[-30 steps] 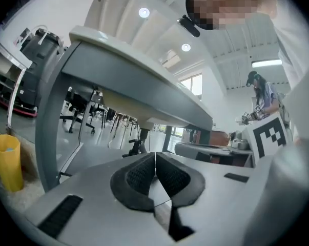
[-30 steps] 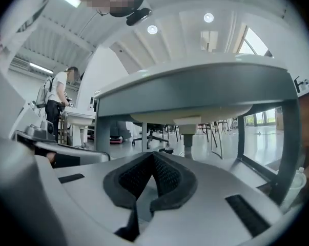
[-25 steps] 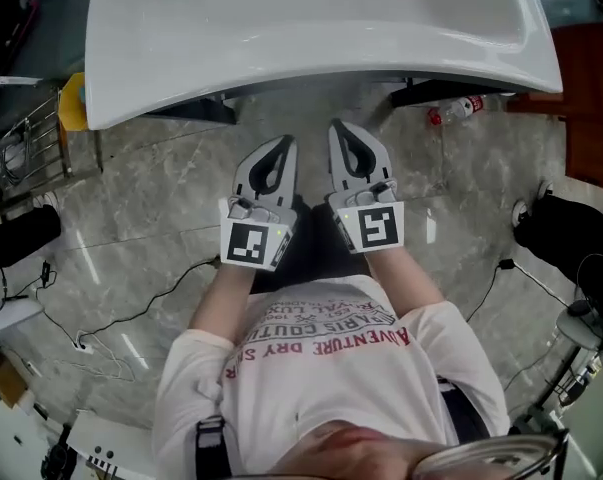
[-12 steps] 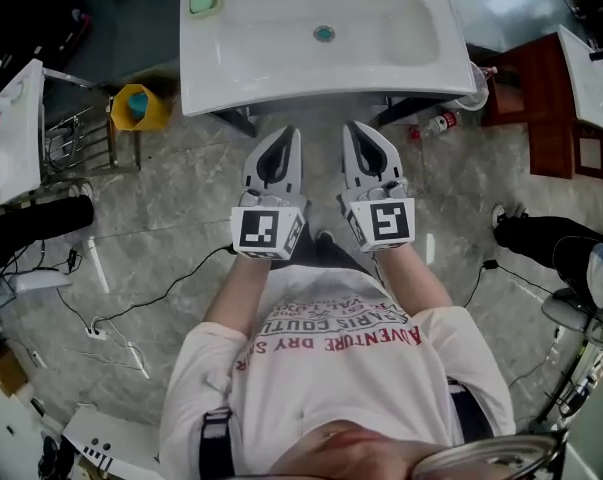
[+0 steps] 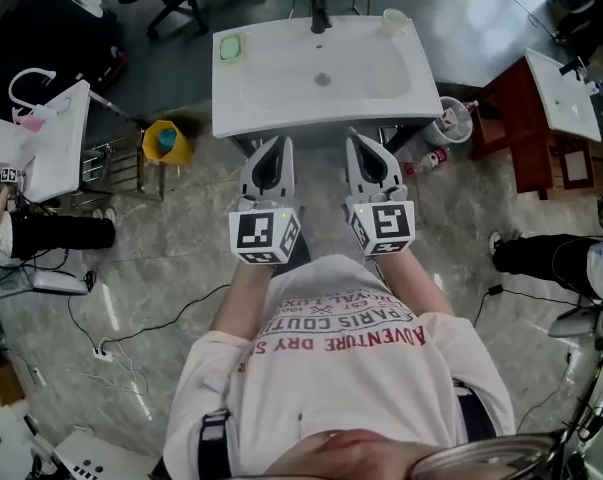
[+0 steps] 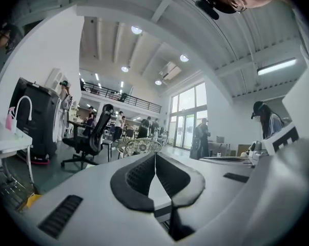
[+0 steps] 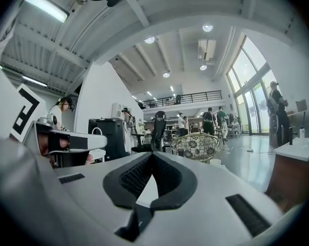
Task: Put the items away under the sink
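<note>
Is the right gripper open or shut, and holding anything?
Shut and empty. In the right gripper view the grey right gripper has its black-padded jaws meeting at the tips, nothing between them.

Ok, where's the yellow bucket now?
Head view: the yellow bucket stands on the floor, just left of the sink, beside the wire rack.
</note>
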Demonstrator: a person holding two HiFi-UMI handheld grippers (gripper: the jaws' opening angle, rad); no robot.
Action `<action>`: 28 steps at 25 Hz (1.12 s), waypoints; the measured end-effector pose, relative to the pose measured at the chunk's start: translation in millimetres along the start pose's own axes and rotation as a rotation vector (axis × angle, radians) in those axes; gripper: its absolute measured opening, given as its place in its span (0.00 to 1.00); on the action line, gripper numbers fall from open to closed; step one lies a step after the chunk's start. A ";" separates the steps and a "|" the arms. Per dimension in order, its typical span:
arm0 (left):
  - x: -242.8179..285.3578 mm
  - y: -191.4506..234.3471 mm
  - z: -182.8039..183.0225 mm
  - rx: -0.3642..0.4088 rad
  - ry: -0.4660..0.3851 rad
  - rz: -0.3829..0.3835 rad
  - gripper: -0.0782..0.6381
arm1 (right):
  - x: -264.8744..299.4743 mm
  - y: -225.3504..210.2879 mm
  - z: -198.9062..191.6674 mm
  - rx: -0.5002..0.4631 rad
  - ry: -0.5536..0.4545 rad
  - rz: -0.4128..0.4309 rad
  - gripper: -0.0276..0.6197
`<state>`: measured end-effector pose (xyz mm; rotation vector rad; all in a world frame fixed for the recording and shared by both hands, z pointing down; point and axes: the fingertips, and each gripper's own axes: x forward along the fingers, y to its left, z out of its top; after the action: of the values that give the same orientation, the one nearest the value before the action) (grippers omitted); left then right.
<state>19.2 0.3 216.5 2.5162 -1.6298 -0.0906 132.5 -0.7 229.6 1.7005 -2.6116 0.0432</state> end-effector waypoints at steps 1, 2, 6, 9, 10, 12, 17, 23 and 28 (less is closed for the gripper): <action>-3.0 -3.6 3.9 0.010 -0.002 -0.002 0.15 | -4.1 -0.2 2.8 0.012 -0.002 0.000 0.08; -5.3 -7.5 7.2 0.024 -0.004 -0.006 0.15 | -7.7 -0.8 5.5 0.028 -0.005 0.000 0.08; -12.4 -27.2 21.8 0.100 -0.031 -0.040 0.15 | -19.2 -5.1 15.4 0.041 -0.023 -0.008 0.08; -15.2 -37.3 28.6 0.114 -0.051 -0.058 0.15 | -25.4 -6.0 20.6 0.006 -0.035 -0.015 0.08; -15.8 -38.6 28.8 0.110 -0.053 -0.059 0.15 | -27.1 -5.8 21.7 -0.003 -0.037 -0.015 0.08; -17.3 -40.0 27.1 0.104 -0.053 -0.059 0.15 | -30.0 -4.8 22.5 -0.014 -0.039 -0.014 0.08; -21.9 -40.7 20.5 0.071 -0.030 -0.029 0.15 | -36.0 -7.1 21.4 -0.008 -0.030 -0.009 0.08; -21.5 -48.1 12.4 0.059 -0.012 -0.021 0.15 | -42.4 -12.8 17.9 -0.018 -0.018 -0.009 0.08; -20.8 -57.8 14.0 0.064 -0.010 -0.034 0.15 | -46.2 -19.9 16.6 -0.023 -0.009 -0.022 0.08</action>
<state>61.1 41.3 193.4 2.5952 -1.6187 -0.0555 169.2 32.9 211.5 1.7265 -2.5889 0.0049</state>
